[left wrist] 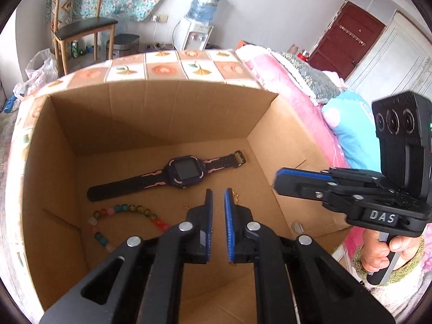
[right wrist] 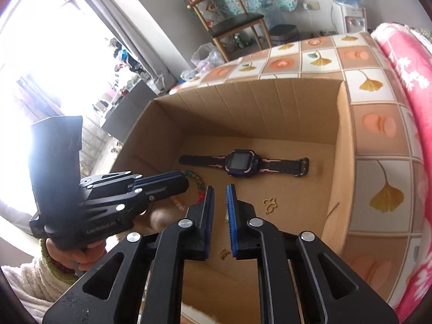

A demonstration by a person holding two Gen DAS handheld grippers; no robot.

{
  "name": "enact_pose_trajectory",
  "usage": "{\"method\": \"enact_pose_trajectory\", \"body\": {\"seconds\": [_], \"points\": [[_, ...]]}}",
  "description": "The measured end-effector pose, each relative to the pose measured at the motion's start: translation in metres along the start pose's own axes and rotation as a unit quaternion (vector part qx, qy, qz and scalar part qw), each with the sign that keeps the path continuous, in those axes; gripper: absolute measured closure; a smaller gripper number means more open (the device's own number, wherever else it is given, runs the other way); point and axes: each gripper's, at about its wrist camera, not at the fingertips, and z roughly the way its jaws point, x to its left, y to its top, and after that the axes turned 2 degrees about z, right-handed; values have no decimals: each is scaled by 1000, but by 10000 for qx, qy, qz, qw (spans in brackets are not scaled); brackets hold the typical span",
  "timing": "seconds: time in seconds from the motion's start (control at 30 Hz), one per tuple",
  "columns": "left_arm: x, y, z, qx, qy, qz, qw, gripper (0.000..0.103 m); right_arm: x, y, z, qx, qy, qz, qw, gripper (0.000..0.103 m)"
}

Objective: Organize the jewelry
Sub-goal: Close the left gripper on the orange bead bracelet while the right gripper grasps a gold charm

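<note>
An open cardboard box [left wrist: 140, 116] [right wrist: 243, 108] holds a black and pink smartwatch [left wrist: 181, 171] [right wrist: 240, 163] lying flat. A coloured bead bracelet [left wrist: 129, 209] [right wrist: 198, 182] lies at the box's left, partly hidden by the left gripper in the right wrist view. A thin gold necklace with a butterfly-shaped pendant [right wrist: 270, 205] lies on the box floor; bits of its chain [left wrist: 236, 198] show beside the left fingers. My left gripper [left wrist: 218, 195] [right wrist: 186, 183] hangs over the box floor, jaws slightly apart, nothing pressed. My right gripper [right wrist: 220, 189] [left wrist: 279, 179] hovers beside it, jaws narrowly apart, a strand of chain visible below the gap.
The box stands on a table with a tiled leaf-pattern cloth [left wrist: 162, 67] [right wrist: 378, 135]. A pink blanket [left wrist: 283, 81] [right wrist: 405, 67] lies along the right. Behind are a wooden chair [left wrist: 78, 27], a water dispenser [left wrist: 199, 27] and a bright window [right wrist: 54, 54].
</note>
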Motion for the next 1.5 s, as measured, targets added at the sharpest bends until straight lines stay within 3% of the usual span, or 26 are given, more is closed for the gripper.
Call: {"method": "enact_pose_trajectory", "body": {"seconds": [0.17,0.33,0.53,0.73,0.8,0.87,1.03,1.23,1.5], "points": [[-15,-16,-43,-499,-17,218,9985,81,7,-17,-43,-520,58,-142,9985,81],[-32,-54,-87,-972,-13,687,9929,61,15,-53,-94,-1087,222,-258,9935,78],[-19,-120,-117,-1060,278,494,9928,47,16,-113,-96,-1039,61,-151,9945,65],[-1,-182,-101,-530,783,160,9954,46,-1,-157,-41,-364,-151,615,9973,64],[0,-192,-90,-397,941,159,9946,46,-5,-161,-25,-193,-647,588,9960,64],[-2,-196,-84,-430,1015,221,9937,46,-4,-161,-14,-111,-1010,404,9940,64],[-14,-194,-65,-553,1074,693,9903,49,-3,-159,-3,-85,-1210,227,9924,64],[-17,-189,-40,-286,1170,939,9883,66,-10,-168,-5,-240,-1109,372,9928,64],[-11,-192,-26,-72,1462,883,9853,70,-5,-167,8,-171,-1175,59,9929,66]]}}
